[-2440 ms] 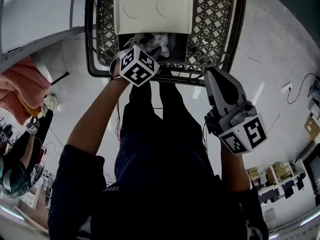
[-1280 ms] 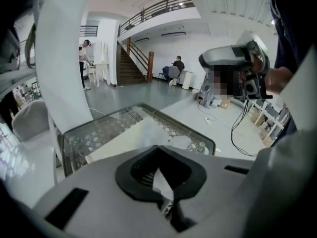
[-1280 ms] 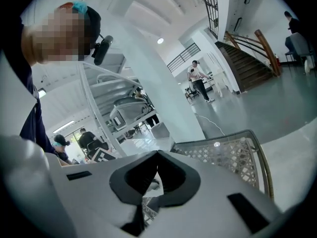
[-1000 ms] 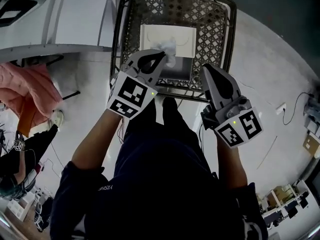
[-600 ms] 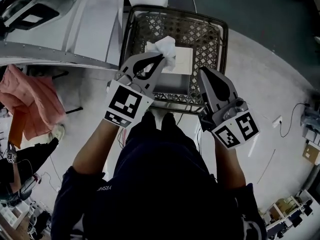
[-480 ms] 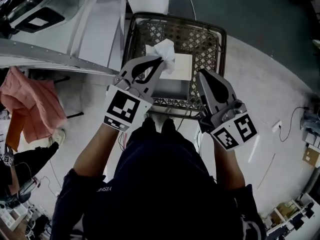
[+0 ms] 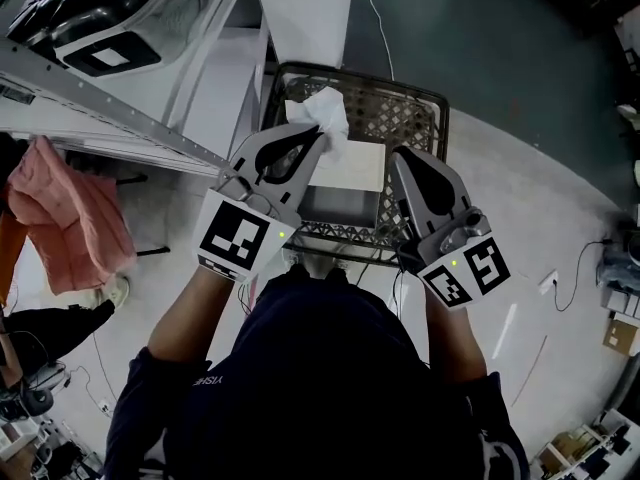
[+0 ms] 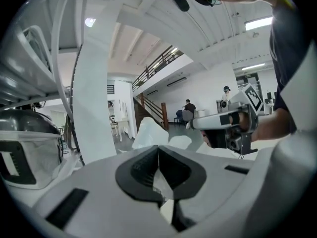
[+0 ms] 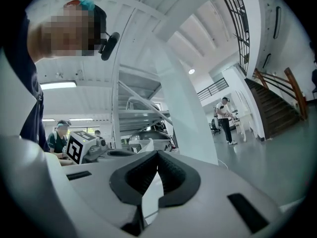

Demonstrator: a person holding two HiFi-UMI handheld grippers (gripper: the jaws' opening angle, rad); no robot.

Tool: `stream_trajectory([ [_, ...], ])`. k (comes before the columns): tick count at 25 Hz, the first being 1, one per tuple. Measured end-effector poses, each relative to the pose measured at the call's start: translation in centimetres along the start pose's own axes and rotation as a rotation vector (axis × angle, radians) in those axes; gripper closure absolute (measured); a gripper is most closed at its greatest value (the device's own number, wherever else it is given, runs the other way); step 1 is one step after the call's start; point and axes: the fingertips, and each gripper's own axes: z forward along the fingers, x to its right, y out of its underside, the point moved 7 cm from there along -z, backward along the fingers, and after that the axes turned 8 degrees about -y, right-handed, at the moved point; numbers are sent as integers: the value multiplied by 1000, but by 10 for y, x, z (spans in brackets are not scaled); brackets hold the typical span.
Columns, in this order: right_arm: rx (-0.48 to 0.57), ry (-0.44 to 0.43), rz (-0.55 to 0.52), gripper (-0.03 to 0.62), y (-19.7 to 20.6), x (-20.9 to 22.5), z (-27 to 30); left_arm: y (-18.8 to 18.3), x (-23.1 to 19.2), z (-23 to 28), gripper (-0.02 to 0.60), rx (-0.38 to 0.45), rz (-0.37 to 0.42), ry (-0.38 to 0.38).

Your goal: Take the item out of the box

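Observation:
My left gripper [image 7: 321, 130] is shut on a crumpled white item [image 7: 323, 116] and holds it up over the far left part of the black wire basket [image 7: 425, 118]. Below it in the basket lies the white box [image 7: 352, 166], its flap open and its dark inside toward me. In the left gripper view the jaws [image 8: 158, 148] meet, with the white item [image 8: 148, 133] bulging beyond them. My right gripper [image 7: 402, 155] hovers over the basket's near right side, shut with nothing in it; its own view shows the jaws [image 9: 158, 153] closed.
The basket stands on a pale floor beside a white pillar [image 7: 310, 13]. A metal shelf rail [image 7: 130, 118] with a dark machine [image 7: 120, 28] runs along the left. A pink garment [image 7: 70, 213] hangs at far left. Cables [image 7: 560, 288] trail on the floor at right.
The left gripper has come up out of the box with the white item in its jaws and now holds it high over the basket. The right gripper stayed shut beside it.

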Motion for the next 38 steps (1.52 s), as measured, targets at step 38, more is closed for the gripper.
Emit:
stream_trajectory([
  [38, -20, -20, -27, 571, -8, -22, 5, -6, 4, -19, 575, 35, -49, 12],
])
